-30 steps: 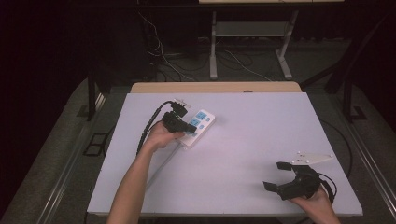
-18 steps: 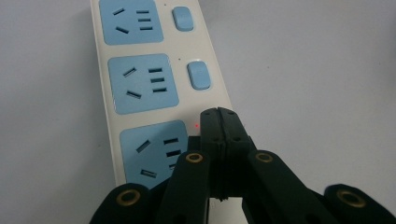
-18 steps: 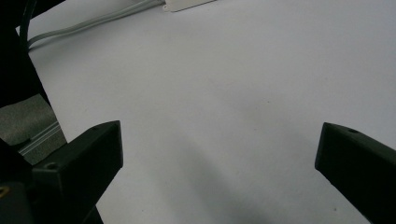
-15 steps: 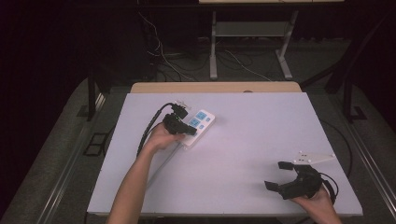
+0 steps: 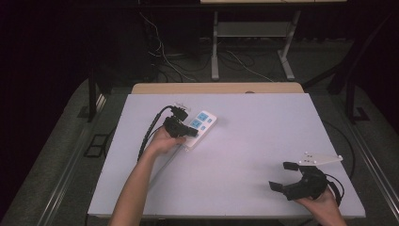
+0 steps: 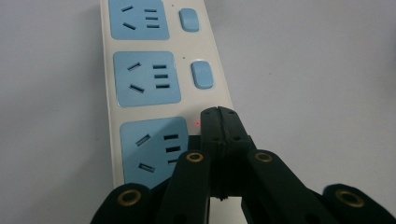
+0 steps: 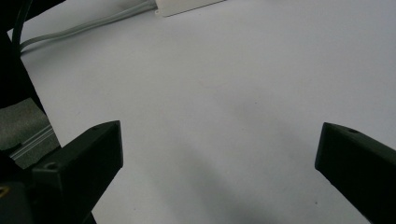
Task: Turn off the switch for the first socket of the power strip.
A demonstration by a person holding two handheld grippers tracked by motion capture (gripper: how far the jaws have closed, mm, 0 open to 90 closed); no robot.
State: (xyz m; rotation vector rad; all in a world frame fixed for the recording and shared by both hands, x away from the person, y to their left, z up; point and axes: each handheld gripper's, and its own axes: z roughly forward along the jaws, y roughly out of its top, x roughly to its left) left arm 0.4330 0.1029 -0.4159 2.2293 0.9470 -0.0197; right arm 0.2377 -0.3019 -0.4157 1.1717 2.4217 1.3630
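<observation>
The left gripper, jaws clenched, stays pressed on the power strip at the table's left; the right gripper, jaws released, hovers well apart, barely shifted.

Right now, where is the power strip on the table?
In the high view the power strip lies left of centre on the far half of the white table, angled, with the shut left claw pressing on its near end, beside the nearest socket.
</observation>
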